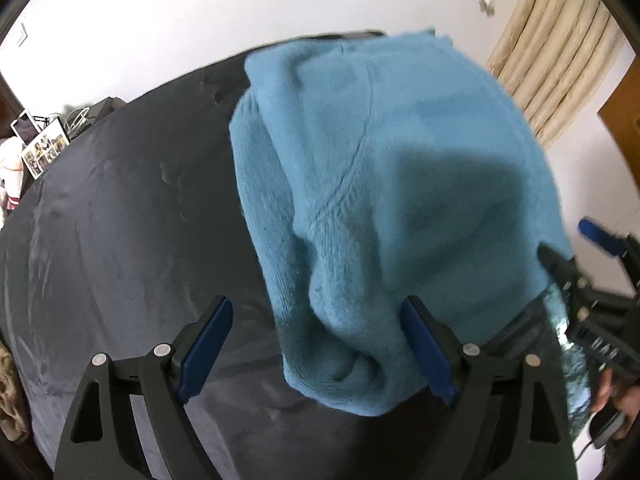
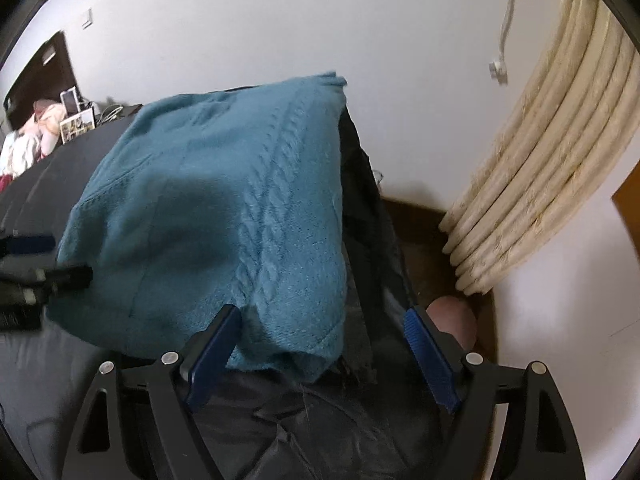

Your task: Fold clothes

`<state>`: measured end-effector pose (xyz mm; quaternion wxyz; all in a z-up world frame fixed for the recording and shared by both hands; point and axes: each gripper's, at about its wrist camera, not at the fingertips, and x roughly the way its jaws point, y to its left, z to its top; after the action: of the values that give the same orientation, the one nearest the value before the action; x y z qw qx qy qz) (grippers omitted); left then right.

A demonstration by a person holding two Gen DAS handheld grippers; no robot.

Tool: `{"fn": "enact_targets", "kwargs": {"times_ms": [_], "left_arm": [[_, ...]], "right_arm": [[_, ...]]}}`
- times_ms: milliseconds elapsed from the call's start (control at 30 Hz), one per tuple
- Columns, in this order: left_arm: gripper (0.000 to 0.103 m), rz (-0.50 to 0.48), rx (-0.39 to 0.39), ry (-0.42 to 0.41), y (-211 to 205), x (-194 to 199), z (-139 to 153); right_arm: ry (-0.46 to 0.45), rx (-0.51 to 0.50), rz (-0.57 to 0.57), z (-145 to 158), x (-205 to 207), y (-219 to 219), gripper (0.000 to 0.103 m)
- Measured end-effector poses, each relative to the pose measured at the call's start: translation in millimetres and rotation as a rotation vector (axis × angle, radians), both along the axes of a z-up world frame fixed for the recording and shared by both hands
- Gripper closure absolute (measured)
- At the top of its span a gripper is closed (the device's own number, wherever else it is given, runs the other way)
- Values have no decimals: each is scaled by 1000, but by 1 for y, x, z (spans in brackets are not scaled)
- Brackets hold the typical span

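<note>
The blue sweater [image 1: 400,200] lies folded on the dark bed [image 1: 120,220]. The left claw [image 1: 318,354] and the right claw [image 2: 322,356] are both spread at its near corners. Any grip should catch all layers evenly.

**Teal sweater on a dark bed, seen between spread gripper fingers**

A folded teal cable-knit sweater [image 2: 224,216] lies on a dark bedcover [image 2: 52,364]. The right gripper [image 2: 322,350] sits at the sweater's near edge, jaws wide apart. The left gripper [image 2: 60,274] touches the sweater's left edge. Right of the sweater hangs a cream curtain [image 2: 552,168].
</note>
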<state>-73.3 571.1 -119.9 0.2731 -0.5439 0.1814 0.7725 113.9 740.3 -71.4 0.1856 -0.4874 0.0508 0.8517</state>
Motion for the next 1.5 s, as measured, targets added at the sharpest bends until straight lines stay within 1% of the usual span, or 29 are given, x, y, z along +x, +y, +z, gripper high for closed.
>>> {"fn": "enact_targets", "kwargs": {"times_ms": [133,200,300,500,633,700,767,900,1000,1100,1200,1300,1367,1433,1500], "left_arm": [[14,20,13,-28,-4,-5,-6],[13,21,8,-24,-6,-6,-7],[11,27,2,-18,-8,-6,-7],[11,32,-1,-14,-15,-4,-4],[11,17,-7,3,-19,-1,-2],[11,22,1,-8,-22,0,-2],[11,29,10,-22,-27,-7,-3],[8,27,1,-13,-30,-10,-4],[7,26,-4,-12,-31,-13,-4],[5,24,-10,-10,-27,-20,-6],[3,15,-13,-4,-30,-22,-7],[2,14,-4,-9,-33,-25,-9],[1,7,-2,-1,-34,-25,-10],[0,2,1,6,-37,-25,-10],[0,9,8,-6,-40,-28,-10]], "right_arm": [[-26,36,23,-4,-11,-3,18],[-38,63,31,-5,-15,-6,12],[-44,66,25,-7,-17,-6,9],[-24,43,7,1,-10,-4,9],[21,34,-5,16,9,0,9],[28,27,-10,21,21,4,9],[6,23,-15,18,32,10,9],[-33,13,-7,8,45,13,9],[-42,11,-7,0,43,11,9],[-55,42,-2,-10,32,10,9],[-53,79,-30,-14,23,15,9],[-40,75,-91,-15,24,21,9],[-28,41,-146,-16,27,28,9],[-19,-20,-203,-18,30,38,9],[-19,-40,-192,-15,31,37,9]]}}
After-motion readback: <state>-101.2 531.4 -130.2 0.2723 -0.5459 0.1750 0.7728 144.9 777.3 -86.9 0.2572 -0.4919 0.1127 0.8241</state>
